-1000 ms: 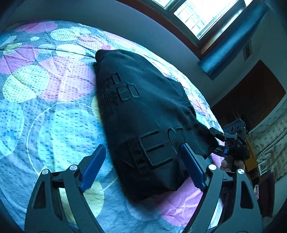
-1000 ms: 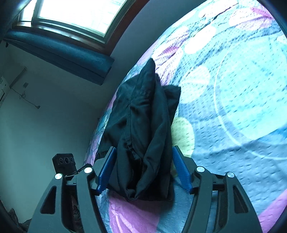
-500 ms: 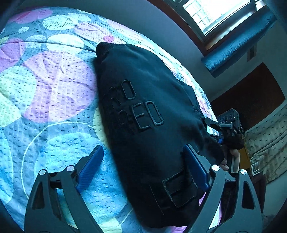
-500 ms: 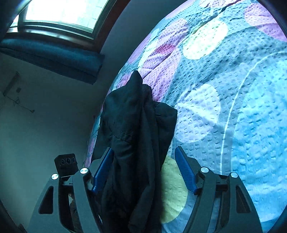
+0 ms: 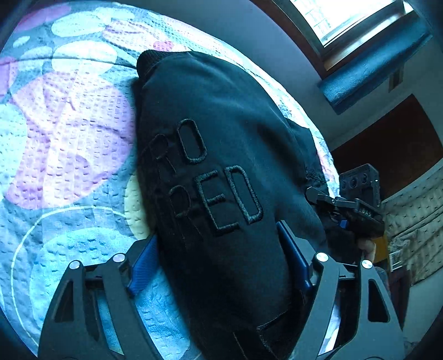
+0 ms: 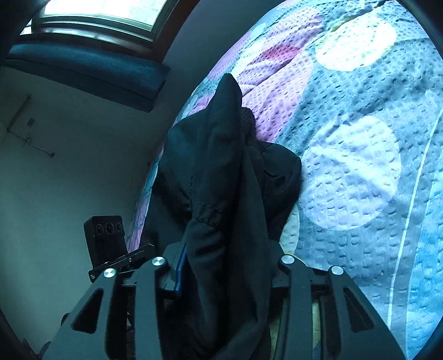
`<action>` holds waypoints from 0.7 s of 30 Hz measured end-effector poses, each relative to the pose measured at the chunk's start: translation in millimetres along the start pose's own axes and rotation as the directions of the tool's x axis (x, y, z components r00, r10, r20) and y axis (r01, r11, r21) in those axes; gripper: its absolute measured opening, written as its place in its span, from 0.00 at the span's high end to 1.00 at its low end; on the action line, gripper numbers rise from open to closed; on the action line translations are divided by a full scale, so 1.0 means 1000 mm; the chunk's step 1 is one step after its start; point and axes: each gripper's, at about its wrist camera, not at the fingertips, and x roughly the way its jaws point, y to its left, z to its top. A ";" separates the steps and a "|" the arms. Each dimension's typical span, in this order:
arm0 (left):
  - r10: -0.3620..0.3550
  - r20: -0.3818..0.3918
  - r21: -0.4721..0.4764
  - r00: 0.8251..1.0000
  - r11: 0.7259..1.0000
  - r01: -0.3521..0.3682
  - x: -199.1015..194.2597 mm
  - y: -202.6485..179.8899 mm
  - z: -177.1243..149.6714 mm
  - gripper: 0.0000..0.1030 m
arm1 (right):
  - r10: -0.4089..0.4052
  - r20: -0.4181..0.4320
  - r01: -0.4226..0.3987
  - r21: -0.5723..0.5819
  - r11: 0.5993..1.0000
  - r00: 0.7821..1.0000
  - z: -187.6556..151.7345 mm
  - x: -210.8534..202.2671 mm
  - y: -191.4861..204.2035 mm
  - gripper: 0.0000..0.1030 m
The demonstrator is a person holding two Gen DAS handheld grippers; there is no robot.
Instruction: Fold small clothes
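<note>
A small black garment (image 5: 221,171) with raised black letters lies on a bedspread (image 5: 63,155) of pastel circles. My left gripper (image 5: 218,263) straddles its near edge, and the cloth fills the gap between the blue pads (image 5: 142,265). My right gripper (image 6: 227,265) has closed on the bunched end of the same garment (image 6: 221,177), with a blue pad (image 6: 181,271) pressed to the cloth. The right gripper also shows in the left wrist view (image 5: 349,210) at the garment's right edge.
The bedspread (image 6: 360,138) stretches to the right in the right wrist view. A wall (image 6: 69,166), a window (image 5: 346,19) and a blue curtain roll (image 5: 379,58) lie beyond the bed. The left gripper's camera box (image 6: 106,238) sits beside the bed edge.
Both grippers have pushed forward onto the garment's near edge. The jaws have narrowed from wide open, and the right one now pinches the bunched cloth.
</note>
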 end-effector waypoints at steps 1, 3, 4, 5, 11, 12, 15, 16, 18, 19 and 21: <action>0.006 0.006 0.004 1.000 1.000 -0.006 -0.001 -0.002 0.000 0.25 | -0.006 0.012 0.006 -0.007 1.000 1.000 -0.001 -0.001 0.002 0.63; 0.012 0.020 0.006 1.000 1.000 -0.012 -0.003 -0.006 0.000 0.28 | -0.012 0.030 0.012 -0.010 1.000 0.999 -0.003 -0.003 0.007 0.65; 0.019 0.025 0.011 1.000 1.000 -0.020 -0.004 -0.007 0.000 0.28 | -0.018 0.038 0.019 -0.017 1.000 0.999 -0.005 -0.005 0.010 0.66; 0.032 0.029 0.021 0.999 0.999 -0.032 -0.005 -0.010 0.000 0.30 | -0.023 0.045 0.024 -0.022 0.999 0.999 -0.007 -0.005 0.013 0.67; 0.076 0.056 0.059 0.996 0.995 -0.079 -0.014 -0.023 -0.006 0.35 | -0.044 0.080 0.048 -0.046 0.998 0.996 -0.011 -0.004 0.032 0.69; 0.081 0.056 0.063 0.995 0.994 -0.084 -0.016 -0.024 -0.008 0.36 | -0.046 0.084 0.050 -0.051 0.997 0.995 -0.012 -0.004 0.035 0.69; 0.083 0.056 0.063 0.995 0.994 -0.087 -0.023 -0.020 -0.013 0.36 | -0.038 0.085 0.043 -0.052 0.998 0.996 -0.016 -0.002 0.040 0.69; 0.081 0.057 0.060 0.995 0.995 -0.084 -0.026 -0.019 -0.015 0.37 | -0.034 0.084 0.038 -0.050 0.998 0.996 -0.018 -0.001 0.041 0.69; 0.081 0.059 0.057 0.995 0.995 -0.085 -0.030 -0.017 -0.019 0.37 | -0.029 0.080 0.033 -0.053 0.998 0.996 -0.021 0.002 0.045 0.69; 0.078 0.057 0.053 0.995 0.995 -0.081 -0.033 -0.015 -0.021 0.37 | -0.024 0.075 0.029 -0.055 0.998 0.997 -0.022 0.004 0.046 0.69; 0.061 0.044 0.035 0.997 0.997 -0.062 -0.034 -0.009 -0.022 0.34 | -0.017 0.067 0.021 -0.055 0.998 0.998 -0.026 0.008 0.047 0.69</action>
